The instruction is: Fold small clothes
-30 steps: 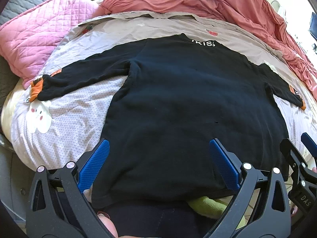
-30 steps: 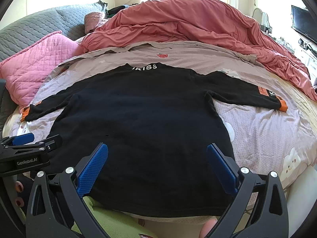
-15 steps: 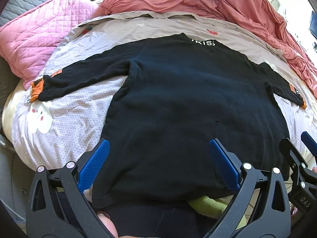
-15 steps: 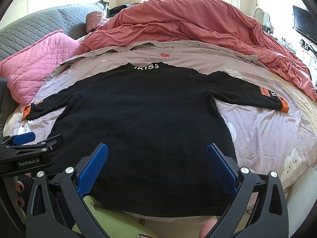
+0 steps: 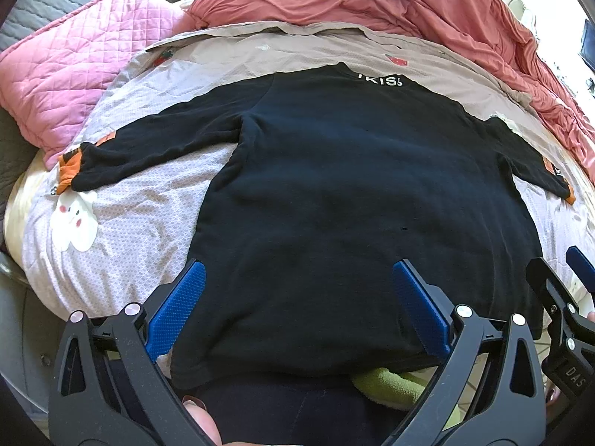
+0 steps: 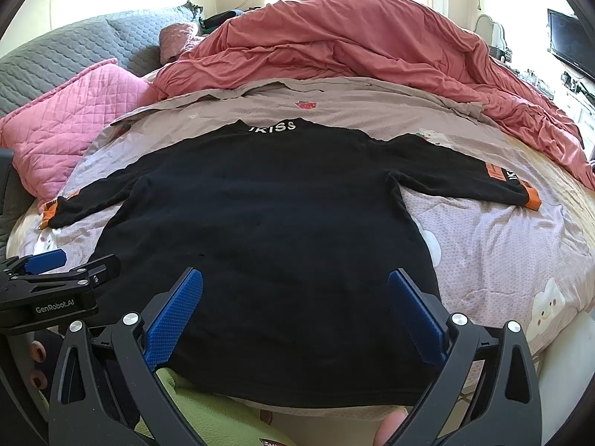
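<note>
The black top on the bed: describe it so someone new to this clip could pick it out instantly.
Start at the bed's pale printed sheet, in front of the heaped salmon-red duvet. Spread flat across that sheet lies the black top, sleeves out to both sides. It is the only black item there, with white lettering at the collar and orange cuffs.

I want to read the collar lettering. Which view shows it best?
The right wrist view: the white lettering on the black shirt sits near centre, facing the camera. In the left wrist view the lettering is skewed, its ends unclear.
</note>
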Tool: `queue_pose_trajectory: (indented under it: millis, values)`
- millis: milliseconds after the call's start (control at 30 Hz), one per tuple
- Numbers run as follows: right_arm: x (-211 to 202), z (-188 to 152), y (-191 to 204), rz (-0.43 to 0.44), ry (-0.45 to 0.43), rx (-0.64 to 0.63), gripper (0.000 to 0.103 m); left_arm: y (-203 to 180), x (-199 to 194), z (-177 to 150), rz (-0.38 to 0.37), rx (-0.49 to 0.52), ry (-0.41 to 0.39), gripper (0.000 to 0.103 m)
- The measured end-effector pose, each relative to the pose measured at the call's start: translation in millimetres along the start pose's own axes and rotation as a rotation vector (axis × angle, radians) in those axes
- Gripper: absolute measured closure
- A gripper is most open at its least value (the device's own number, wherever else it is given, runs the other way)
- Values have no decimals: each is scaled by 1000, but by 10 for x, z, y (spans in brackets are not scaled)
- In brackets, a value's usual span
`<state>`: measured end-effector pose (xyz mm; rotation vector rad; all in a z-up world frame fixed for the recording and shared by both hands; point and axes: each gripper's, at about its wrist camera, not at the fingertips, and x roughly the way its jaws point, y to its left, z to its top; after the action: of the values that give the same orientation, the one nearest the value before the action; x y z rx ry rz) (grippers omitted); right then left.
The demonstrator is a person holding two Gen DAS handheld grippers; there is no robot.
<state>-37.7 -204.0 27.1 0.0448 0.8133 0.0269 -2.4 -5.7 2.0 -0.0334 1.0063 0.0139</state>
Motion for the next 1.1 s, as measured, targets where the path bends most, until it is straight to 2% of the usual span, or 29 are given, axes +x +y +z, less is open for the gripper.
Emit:
queue_pose_trajectory:
  millis: [400,633,933,1100]
  values:
    - [12,41,-132,-8,-3,13,4,-121,42,118,8,13,-12,9]
    - [117,146,-361,-37,-3,41,4,-285,124,284,17,32,-22,9]
    - [289,391,-927,-114,-23,96,4,-513,394,635,7,44,0,9]
    - [433,548,-1345,-188,-29,133,4,-682,504,772,9,71,-3,9]
